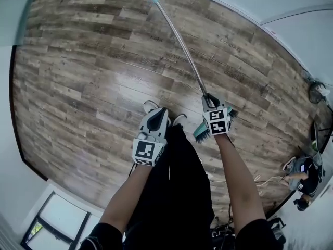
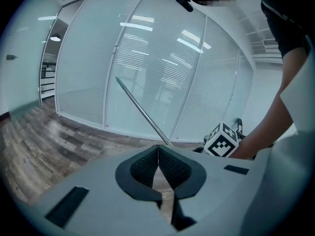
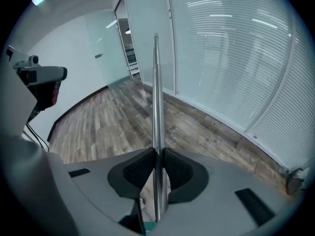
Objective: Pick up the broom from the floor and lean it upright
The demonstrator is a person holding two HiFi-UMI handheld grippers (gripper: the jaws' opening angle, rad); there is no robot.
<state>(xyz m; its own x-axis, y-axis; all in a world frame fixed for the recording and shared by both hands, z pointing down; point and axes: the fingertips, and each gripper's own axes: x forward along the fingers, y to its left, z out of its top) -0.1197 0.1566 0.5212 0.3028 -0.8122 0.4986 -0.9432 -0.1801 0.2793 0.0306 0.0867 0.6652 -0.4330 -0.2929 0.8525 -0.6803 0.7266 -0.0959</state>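
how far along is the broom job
Done: the broom is picked up, with the right tongs clamped on its metal handle just above the teal head. In hand: it appears to be held off the floor, slanted and leaning on nothing. Left: stand it upright against something. The left tongs are shut and empty.

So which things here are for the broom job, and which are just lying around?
For the job:
- broom, its metal handle clamped in the right gripper
- left gripper, shut and empty

Just around:
- person sitting by the wall
- camera on a stand
- glass wall
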